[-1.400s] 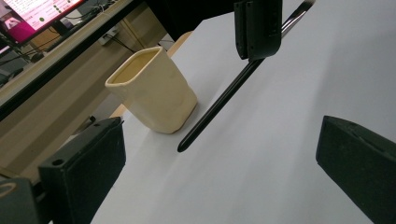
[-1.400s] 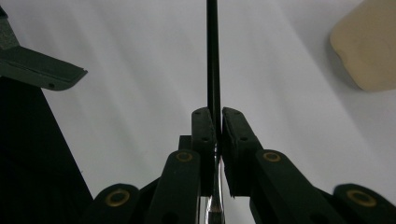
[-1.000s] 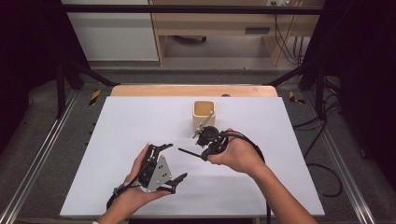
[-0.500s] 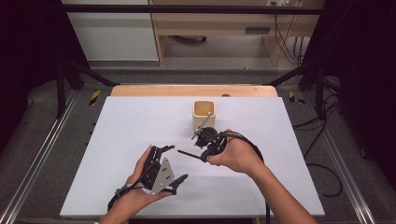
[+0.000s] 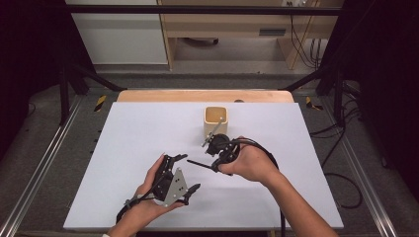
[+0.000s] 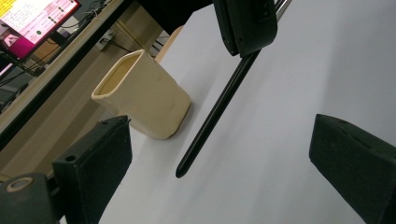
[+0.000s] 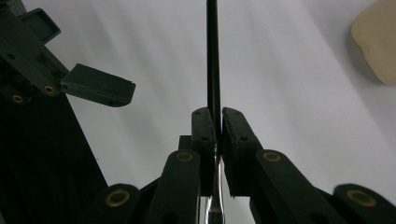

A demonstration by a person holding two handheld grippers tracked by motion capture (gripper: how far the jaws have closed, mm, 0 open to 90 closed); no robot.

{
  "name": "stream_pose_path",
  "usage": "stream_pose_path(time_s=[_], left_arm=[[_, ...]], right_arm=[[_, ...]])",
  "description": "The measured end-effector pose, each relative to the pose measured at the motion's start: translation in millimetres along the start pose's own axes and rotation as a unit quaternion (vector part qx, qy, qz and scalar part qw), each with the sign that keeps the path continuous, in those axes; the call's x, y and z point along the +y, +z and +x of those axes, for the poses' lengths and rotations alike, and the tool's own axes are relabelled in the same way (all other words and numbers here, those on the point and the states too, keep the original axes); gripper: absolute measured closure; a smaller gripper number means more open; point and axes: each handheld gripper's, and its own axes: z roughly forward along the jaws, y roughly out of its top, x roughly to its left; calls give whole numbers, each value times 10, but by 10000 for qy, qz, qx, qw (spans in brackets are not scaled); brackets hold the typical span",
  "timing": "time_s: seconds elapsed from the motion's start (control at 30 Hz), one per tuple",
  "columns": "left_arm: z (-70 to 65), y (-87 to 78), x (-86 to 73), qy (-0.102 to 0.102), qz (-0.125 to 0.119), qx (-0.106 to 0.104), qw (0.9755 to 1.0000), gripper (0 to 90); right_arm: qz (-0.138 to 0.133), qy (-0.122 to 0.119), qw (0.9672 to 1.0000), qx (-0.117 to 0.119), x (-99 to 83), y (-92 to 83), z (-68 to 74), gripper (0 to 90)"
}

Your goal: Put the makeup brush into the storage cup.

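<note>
Holding a thin black pen [image 7: 213,56] in my right gripper [image 7: 218,122], jaws clamped shut on its shaft; pen hangs low over the white table [image 5: 138,128], just beside the cream cup [image 5: 216,121]; left gripper [image 6: 219,154] gapes wide, empty; pen judged light, stiff, smooth, liable to pivot or slip; best gripped mid-shaft, squarely across the pads

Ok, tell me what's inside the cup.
The cup looks empty in the high view: bare tan inner walls. Its bottom is hidden by the near wall.
</note>
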Motion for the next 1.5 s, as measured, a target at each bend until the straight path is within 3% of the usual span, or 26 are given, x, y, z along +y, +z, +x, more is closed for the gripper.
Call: stream_pose_path(time_s=[0.33, 0.4, 0.83, 1.13, 1.33, 1.4, 1.5], left_arm=[[-54, 54, 30, 156, 50, 2, 9999, 70], [-62, 59, 34, 195, 52, -3, 9998, 74], [-112, 78, 60, 430, 29, -4, 9991, 131], [-137, 110, 28, 686, 85, 55, 9976, 243], [-196, 157, 7, 836, 84, -25, 9965, 357], [-192, 149, 15, 1062, 218, -34, 9941, 390], [-199, 157, 23, 1115, 223, -54, 9935, 433]], right_arm=[[57, -29, 9999, 78, 14, 33, 17, 841], [44, -142, 9999, 70, 9, 43, 7, 841], [147, -111, 9997, 136, 25, 60, 39, 840], [233, -123, 9995, 197, 55, 92, 68, 840], [274, -223, 9992, 203, 64, 117, 73, 840], [291, -196, 9992, 216, 71, 117, 82, 841], [328, -144, 9991, 217, 80, 122, 97, 840]])
